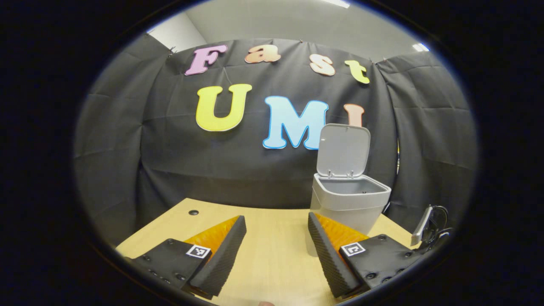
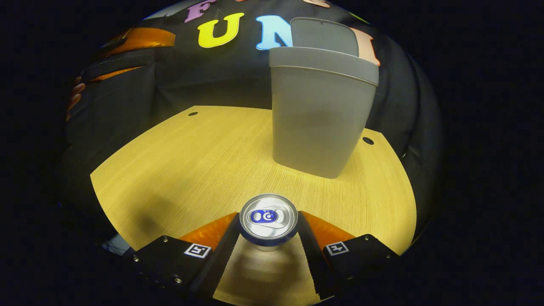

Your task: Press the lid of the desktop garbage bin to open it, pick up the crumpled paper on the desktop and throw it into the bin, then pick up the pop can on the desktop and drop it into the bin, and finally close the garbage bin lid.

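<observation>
Right hand-held gripper clenched on the pop can, can upright between its fingers on the bench. Garbage bin just ahead, lid up. Left hand-held gripper released, holding nothing, bin ahead-right.

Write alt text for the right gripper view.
The right gripper clamps a pop can by its sides, top facing the camera, over the wooden desktop. Beyond it stands the grey garbage bin, lid raised.
</observation>
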`<state>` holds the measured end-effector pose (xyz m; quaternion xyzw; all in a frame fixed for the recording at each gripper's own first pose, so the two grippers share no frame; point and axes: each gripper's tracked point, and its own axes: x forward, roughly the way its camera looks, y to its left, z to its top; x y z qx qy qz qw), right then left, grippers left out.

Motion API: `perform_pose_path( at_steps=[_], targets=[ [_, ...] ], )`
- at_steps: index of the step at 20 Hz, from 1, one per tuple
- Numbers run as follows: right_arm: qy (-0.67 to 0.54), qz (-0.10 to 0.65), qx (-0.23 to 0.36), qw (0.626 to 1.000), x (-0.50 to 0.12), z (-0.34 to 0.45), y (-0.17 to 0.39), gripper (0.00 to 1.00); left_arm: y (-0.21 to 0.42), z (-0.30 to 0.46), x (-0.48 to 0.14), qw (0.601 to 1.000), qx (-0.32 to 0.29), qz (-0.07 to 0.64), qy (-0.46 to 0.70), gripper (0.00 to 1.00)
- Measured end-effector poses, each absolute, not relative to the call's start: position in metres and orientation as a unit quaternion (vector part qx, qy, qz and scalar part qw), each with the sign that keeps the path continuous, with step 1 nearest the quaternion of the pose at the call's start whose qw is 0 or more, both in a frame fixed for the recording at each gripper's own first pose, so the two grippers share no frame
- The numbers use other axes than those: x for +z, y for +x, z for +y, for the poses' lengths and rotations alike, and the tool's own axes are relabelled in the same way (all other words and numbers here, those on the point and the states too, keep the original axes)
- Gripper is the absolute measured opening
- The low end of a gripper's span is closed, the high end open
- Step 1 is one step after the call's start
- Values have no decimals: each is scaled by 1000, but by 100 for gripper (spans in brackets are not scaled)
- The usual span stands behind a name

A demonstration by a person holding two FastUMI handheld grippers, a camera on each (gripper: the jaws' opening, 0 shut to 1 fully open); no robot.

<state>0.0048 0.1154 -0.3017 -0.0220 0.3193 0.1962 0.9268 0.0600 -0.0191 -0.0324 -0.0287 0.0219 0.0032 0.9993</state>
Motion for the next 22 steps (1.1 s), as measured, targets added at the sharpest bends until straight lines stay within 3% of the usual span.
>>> perform_pose_path(
  at_steps=[2,3,4,13,16,19,20,22],
  targets=[
    [-17,312,188,931,-292,109,7,82,60,-18,-32,999,4,22,-28,100],
    [-13,304,184,935,-283,106,9,82,60,-17,-32,999,6,22,-29,95],
    [-10,294,180,939,-274,104,11,82,60,-17,-32,999,5,21,-31,100],
    [9,173,157,972,-161,87,40,82,63,-26,-32,999,-4,19,-44,100],
    [14,124,153,980,-124,83,53,82,64,-27,-33,999,-5,20,-40,89],
    [30,68,151,986,-83,78,68,82,65,-30,-36,998,-11,24,-51,89],
    [35,49,149,987,-69,75,70,82,65,-30,-38,998,-11,26,-54,100],
    [42,5,142,989,-41,67,82,82,67,-30,-41,998,-11,30,-56,95]
  ],
)
